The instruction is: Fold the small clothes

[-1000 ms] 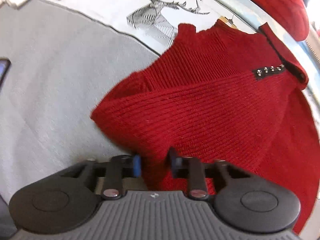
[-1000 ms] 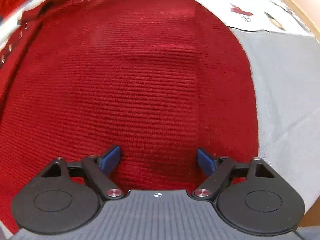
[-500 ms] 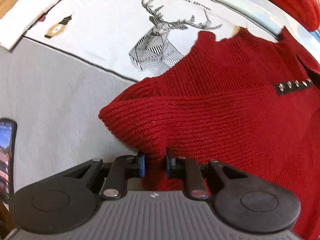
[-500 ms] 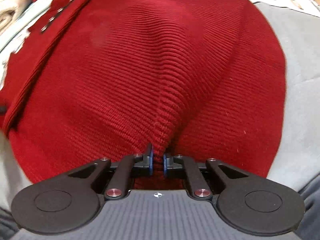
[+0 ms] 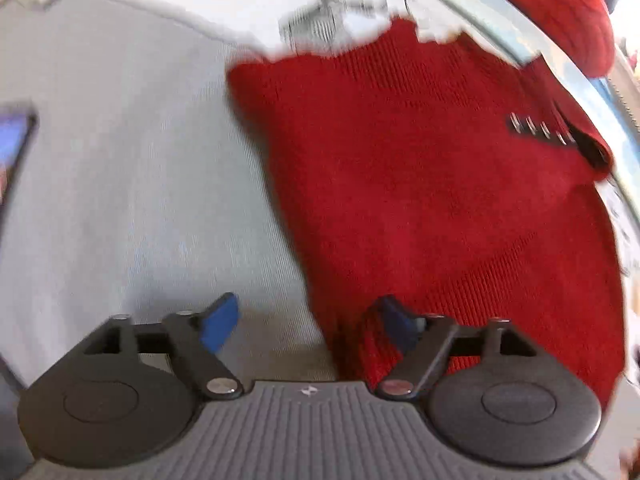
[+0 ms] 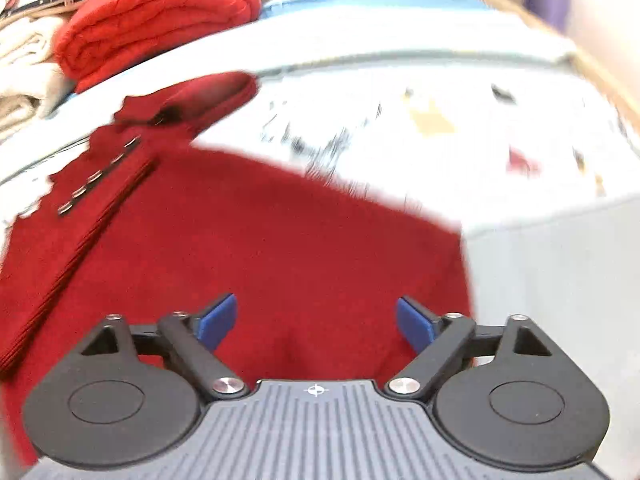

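Observation:
A small red knitted garment (image 5: 432, 184) lies flat on the grey cloth, with a dark strip of metal snaps (image 5: 540, 128) near its far right corner. My left gripper (image 5: 308, 324) hangs over the garment's left edge, its jaws opening, blue pads apart and pressing on nothing. In the right wrist view the same red garment (image 6: 248, 252) fills the lower left, its snap strip (image 6: 96, 178) at the left. My right gripper (image 6: 316, 322) stands above the knit, jaws opening wide, nothing pinched between the pads. Both views are blurred by motion.
A white printed sheet (image 6: 420, 120) lies beyond the garment. A folded red item (image 6: 156, 20) and pale folded cloth (image 6: 24, 64) are stacked at the far left. A phone (image 5: 16, 144) rests at the left edge of the grey cloth (image 5: 120, 184).
Both grippers were pinching folds of the red knit half a second ago; both have let go, opened wide and pulled back. The garment now lies flatter.

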`<state>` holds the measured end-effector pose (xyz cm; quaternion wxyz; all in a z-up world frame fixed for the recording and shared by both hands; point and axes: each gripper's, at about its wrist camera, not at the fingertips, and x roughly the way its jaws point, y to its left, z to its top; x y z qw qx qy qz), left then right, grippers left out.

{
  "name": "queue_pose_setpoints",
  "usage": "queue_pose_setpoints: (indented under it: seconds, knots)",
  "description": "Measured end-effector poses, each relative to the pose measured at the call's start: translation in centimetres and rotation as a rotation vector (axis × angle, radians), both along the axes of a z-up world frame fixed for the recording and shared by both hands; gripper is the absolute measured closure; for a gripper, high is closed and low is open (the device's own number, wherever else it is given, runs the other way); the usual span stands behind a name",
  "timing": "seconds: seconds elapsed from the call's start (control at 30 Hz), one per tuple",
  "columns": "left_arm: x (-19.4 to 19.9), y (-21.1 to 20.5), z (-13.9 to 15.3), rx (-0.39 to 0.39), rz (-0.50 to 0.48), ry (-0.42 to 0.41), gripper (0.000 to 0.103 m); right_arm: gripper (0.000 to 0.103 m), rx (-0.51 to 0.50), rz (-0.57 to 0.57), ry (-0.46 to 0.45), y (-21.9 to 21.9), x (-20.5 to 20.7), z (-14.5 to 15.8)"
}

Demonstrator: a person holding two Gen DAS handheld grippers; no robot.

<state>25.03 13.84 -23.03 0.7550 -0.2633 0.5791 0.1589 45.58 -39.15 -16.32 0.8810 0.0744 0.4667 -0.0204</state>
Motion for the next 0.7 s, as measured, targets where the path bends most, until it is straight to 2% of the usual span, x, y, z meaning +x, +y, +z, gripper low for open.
queue_pose_setpoints:
  seconds: [0.1, 0.17, 0.23, 0.3, 0.37, 0.4, 0.43, 0.47, 0.5, 0.53, 0.6, 0.7]
  knots:
    - [-2.4, -3.1, -1.5, -0.089, 0.003, 0.069, 0.019, 0.01, -0.102, 0.068, 0.061, -1.2, 5.7, -2.7]
    - [-3.2, -5.9, -1.5, -0.056, -0.044, 0.066, 0.017, 0.01, -0.17, 0.103, 0.144, -1.9, 8.6, -5.0]
    - [-3.1, -8.2, -1.4, -0.077, -0.085, 0.061, 0.016, 0.007, -0.211, 0.115, 0.173, -1.5, 9.3, -6.5]
    - [-2.5, -10.3, -1.5, -0.137, -0.127, 0.066, 0.014, 0.001, -0.223, 0.131, 0.153, -1.4, 8.4, -7.2]
    - [-2.0, -12.7, -1.6, -0.171, -0.194, 0.077, 0.014, 0.002, -0.197, 0.141, 0.119, -1.8, 7.3, -7.8]
    - [-1.9, -13.7, -1.5, -0.152, -0.217, 0.079, 0.028, 0.018, -0.159, 0.139, 0.115, -2.0, 6.6, -8.0]
    - [-1.9, -14.6, -1.2, -0.073, -0.237, 0.089, 0.066, 0.033, -0.083, 0.134, 0.121, -2.5, 6.3, -8.0]
    - [-1.9, -15.1, -1.0, 0.006, -0.258, 0.108, 0.073, 0.042, -0.052, 0.129, 0.122, -2.8, 6.0, -7.8]
    - [-1.8, -14.9, -0.9, 0.005, -0.258, 0.105, 0.08, 0.063, -0.055, 0.144, 0.13, -3.0, 5.6, -7.5]
    - [-1.9, -14.2, -0.9, -0.012, -0.234, 0.109, 0.085, 0.074, -0.048, 0.157, 0.145, -3.1, 5.2, -7.0]
    - [-2.1, -12.5, -0.8, -0.045, -0.211, 0.122, 0.086, 0.078, -0.006, 0.126, 0.196, -3.7, 4.1, -6.0]
    - [-2.3, -10.8, -0.1, 0.029, -0.251, 0.122, 0.086, 0.078, 0.038, 0.083, 0.263, -3.7, 1.9, -5.9]
